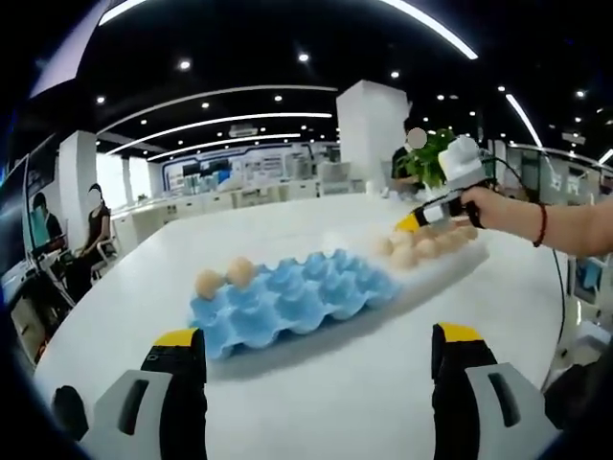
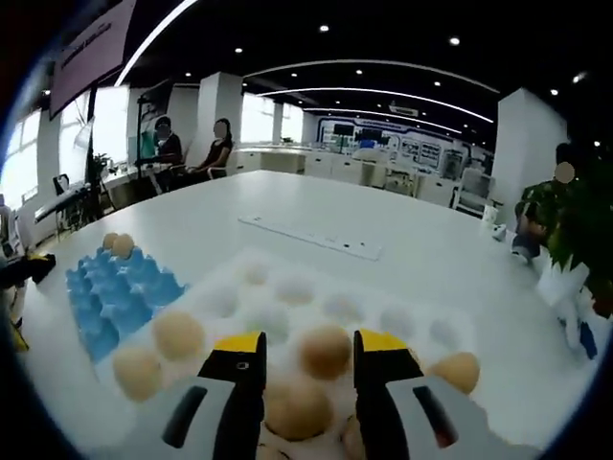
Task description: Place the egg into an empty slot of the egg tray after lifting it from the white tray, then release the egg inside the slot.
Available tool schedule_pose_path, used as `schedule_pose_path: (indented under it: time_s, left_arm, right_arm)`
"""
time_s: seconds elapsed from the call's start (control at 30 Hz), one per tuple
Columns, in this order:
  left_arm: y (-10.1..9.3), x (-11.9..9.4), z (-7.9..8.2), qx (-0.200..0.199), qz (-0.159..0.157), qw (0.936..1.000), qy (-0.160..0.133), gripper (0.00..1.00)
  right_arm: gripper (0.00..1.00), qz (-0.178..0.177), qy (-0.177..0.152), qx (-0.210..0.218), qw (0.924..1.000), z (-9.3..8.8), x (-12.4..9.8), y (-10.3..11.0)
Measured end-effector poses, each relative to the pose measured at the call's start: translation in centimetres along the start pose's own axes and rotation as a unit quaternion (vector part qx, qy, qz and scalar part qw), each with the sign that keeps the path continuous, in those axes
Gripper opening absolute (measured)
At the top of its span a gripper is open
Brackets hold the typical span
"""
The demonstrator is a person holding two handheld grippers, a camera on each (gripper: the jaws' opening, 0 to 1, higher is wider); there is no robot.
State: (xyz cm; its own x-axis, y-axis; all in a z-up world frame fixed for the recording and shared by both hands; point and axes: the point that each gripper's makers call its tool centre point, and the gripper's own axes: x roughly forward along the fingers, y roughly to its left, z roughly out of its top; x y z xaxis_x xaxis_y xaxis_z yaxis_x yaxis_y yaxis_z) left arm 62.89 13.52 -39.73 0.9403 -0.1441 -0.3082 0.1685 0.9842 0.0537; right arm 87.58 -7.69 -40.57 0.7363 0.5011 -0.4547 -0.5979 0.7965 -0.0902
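Right gripper [image 2: 308, 356], nearest in the right gripper view: jaws are held apart over the white tray [image 2: 421, 287], grasping nothing; a brown egg [image 2: 324, 349] is seen between the yellow tips, and a second egg [image 2: 297, 407] lies lower between the jaws; whether either is touched cannot be told. The egg is judged light, rigid, smooth and fragile; a gentle hold across its widest part is advised. Other eggs sit in the tray's dimples at left [image 2: 178, 333] and right [image 2: 454, 370]; several farther dimples are vacant. Left gripper [image 1: 316, 347], in the left gripper view: jaws are spread wide above the white table [image 1: 335, 402], holding nothing. Beyond lies the blue egg tray [image 1: 287, 302], with two eggs [image 1: 225, 278] in its far-left slots; the remaining slots are seen empty. Farther off, the person's hand [image 1: 493, 206] is seen over the white tray.
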Motion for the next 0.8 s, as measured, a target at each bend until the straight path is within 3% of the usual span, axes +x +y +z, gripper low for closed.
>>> schedule_pose_path:
  time_s: [0.17, 0.3, 0.4, 0.6, 0.7, 0.73, 0.8]
  left_arm:
    - [-0.2, -0.2, 0.1, 0.009, 0.004, 1.0, 0.0, 1.0]
    - [-0.1, -0.3, 0.2, 0.028, 0.013, 0.9995, 0.004, 1.0]
    - [0.4, 0.0, 0.1, 0.026, 0.012, 0.9996, 0.006, 1.0]
    - [1.0, -0.1, -0.2, 0.026, 0.015, 0.9995, 0.012, 1.0]
    - [1.2, -0.3, -0.2, 0.021, 0.018, 0.9995, 0.013, 1.0]
    - [1.3, -0.3, -0.3, 0.017, 0.018, 0.9996, 0.013, 1.0]
    - [1.4, -0.3, -0.3, 0.014, 0.018, 0.9997, 0.013, 1.0]
  right_arm:
    - [0.37, -0.007, 0.023, 0.019, 0.9995, -0.5, 0.6, -0.3]
    - [0.34, -0.022, 0.041, -0.002, 0.9989, -1.3, 0.8, -0.6]
    - [0.34, -0.024, 0.047, 0.006, 0.9986, -1.3, 1.1, -0.3]
    - [0.32, -0.027, 0.047, 0.024, 0.9982, -1.5, 0.6, -0.3]
    - [0.27, -0.036, 0.041, 0.042, 0.9977, -1.1, 1.5, -1.2]
    - [0.27, -0.025, 0.042, 0.052, 0.9974, -1.2, 1.7, -1.0]
    - [0.27, -0.029, 0.039, 0.048, 0.9976, -1.6, 0.4, -0.5]
